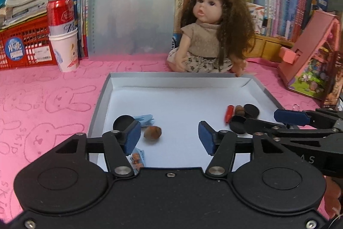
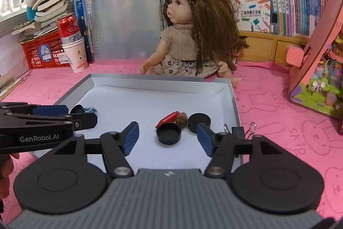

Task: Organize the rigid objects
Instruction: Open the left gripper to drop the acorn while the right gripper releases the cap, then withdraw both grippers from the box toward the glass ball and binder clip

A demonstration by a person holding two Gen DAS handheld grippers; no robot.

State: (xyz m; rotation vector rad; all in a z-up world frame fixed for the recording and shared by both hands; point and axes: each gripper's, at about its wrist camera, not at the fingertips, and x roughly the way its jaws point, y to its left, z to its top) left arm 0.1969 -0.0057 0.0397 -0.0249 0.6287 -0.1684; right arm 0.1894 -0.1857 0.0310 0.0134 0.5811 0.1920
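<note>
A shallow grey tray [image 1: 97, 108] with a white floor lies on the pink cloth; it also shows in the right wrist view [image 2: 234, 100]. My left gripper [image 1: 169, 136] is open and empty over the tray's near left part, a brown nut [image 1: 152, 132] between its fingers. A black cap [image 1: 122, 122] and a blue clothespin [image 1: 144, 119] lie just beyond. My right gripper [image 2: 167, 137] is open and empty, a black cap [image 2: 168, 133] between its fingers. A red piece [image 2: 167, 118], a second nut [image 2: 182, 118] and another black cap [image 2: 199, 121] lie behind it.
A doll [image 1: 205, 35] sits behind the tray. A red can in a paper cup [image 1: 64, 35] and a red basket [image 1: 23, 44] stand at the back left. A pink toy house [image 1: 313, 57] stands at the right. A black binder clip [image 2: 239, 131] sits by the tray's right wall.
</note>
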